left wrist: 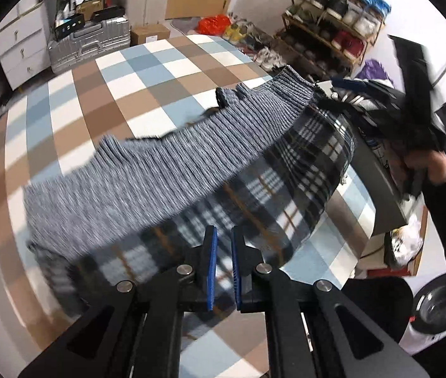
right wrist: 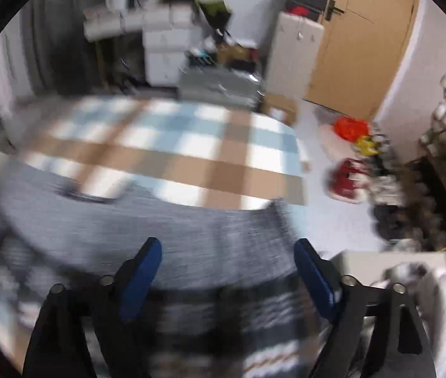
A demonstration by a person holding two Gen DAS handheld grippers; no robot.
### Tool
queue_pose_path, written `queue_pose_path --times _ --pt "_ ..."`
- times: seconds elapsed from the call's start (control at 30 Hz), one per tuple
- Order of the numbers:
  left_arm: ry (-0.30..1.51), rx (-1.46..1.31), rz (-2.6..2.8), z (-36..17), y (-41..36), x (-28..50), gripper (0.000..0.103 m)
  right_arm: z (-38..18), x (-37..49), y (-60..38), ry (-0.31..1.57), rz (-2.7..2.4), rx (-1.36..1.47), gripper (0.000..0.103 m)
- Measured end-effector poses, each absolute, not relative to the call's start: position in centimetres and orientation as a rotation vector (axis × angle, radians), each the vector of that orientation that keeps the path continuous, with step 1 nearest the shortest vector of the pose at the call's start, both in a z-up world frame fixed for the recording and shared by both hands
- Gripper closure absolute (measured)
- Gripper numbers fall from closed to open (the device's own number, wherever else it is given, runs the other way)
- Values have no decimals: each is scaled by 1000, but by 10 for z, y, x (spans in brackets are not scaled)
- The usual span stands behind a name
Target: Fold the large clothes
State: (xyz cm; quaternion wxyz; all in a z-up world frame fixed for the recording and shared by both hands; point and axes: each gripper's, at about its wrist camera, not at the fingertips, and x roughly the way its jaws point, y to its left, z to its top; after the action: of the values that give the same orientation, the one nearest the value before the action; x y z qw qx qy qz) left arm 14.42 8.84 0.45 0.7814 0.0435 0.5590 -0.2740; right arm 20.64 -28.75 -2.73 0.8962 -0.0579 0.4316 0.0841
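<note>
Lying across the near edge of the checked bed (left wrist: 166, 63), the grey knitted garment (left wrist: 159, 163) is released: the right tool (right wrist: 227, 266) is spread wide, the left tool (left wrist: 222, 252) nearly closed, empty.

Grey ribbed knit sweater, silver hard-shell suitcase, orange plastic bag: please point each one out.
Grey ribbed knit sweater (left wrist: 191, 163), left wrist view, middle of ribbing.
Silver hard-shell suitcase (left wrist: 90, 44), left wrist view, ridged side.
Orange plastic bag (right wrist: 350, 127), right wrist view, centre.

Checked surface (left wrist: 103, 100) lies bare beyond the grey knit garment (left wrist: 166, 170); suitcase (left wrist: 90, 42) crowds its far edge
</note>
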Motion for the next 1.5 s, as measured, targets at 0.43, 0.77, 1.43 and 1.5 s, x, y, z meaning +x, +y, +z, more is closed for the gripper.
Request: queue_pose_path --times 0.43,0.77,1.43,1.5 --pt "1403 -471 -434 -94 141 174 96 -143 201 -210 1204 214 -70 0" --pt "1233 -237 -401 -46 126 151 44 -79 183 -279 1037 65 -30 0" --pt "1136 -409 -373 -26 121 89 35 -84 84 -373 922 117 621 0" --pt "1163 -488 -400 -37 122 81 35 -97 76 -375 943 130 701 0"
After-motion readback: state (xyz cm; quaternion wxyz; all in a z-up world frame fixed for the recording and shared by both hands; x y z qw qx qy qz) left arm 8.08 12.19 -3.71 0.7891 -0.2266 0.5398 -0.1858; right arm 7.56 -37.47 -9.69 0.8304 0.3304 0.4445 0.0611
